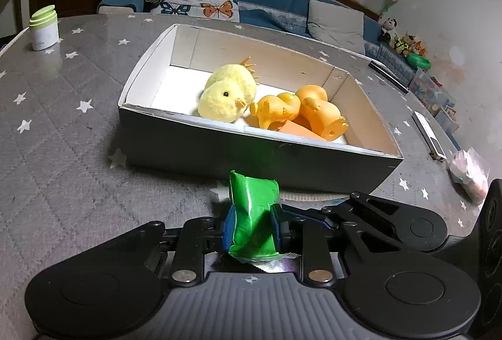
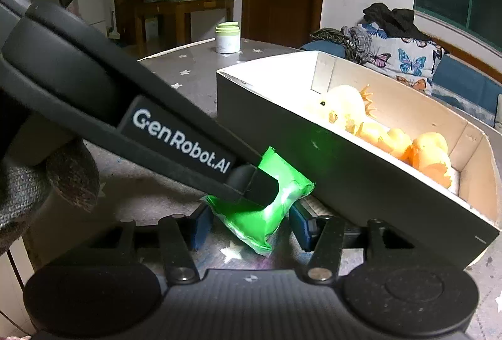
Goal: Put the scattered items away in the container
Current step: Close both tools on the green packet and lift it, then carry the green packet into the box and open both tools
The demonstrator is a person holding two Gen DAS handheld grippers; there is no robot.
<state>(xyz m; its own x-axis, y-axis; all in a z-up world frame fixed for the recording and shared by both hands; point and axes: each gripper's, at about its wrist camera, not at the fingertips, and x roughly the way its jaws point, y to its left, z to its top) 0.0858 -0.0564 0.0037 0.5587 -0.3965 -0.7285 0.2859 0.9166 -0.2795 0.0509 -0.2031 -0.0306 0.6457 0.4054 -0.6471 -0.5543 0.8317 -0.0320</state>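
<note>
My left gripper [image 1: 252, 227] is shut on a green plastic packet [image 1: 253, 214], held just in front of the near wall of the white-lined cardboard box [image 1: 219, 148]. In the box lie a fluffy yellow chick [image 1: 227, 98] and two orange rubber ducks [image 1: 301, 112]. In the right wrist view the same green packet [image 2: 260, 214] sits between the spread fingers of my right gripper [image 2: 248, 224], which is open. The left gripper's black finger [image 2: 175, 139] crosses that view and pinches the packet. The box [image 2: 313, 151] stands just right of it.
A white jar with a green lid [image 1: 44, 29] stands at the table's far left. A clear bag of pastel items [image 1: 470, 177] and a white remote [image 1: 428, 133] lie at the right. A sofa with cushions is behind the grey star-patterned table [image 1: 62, 151].
</note>
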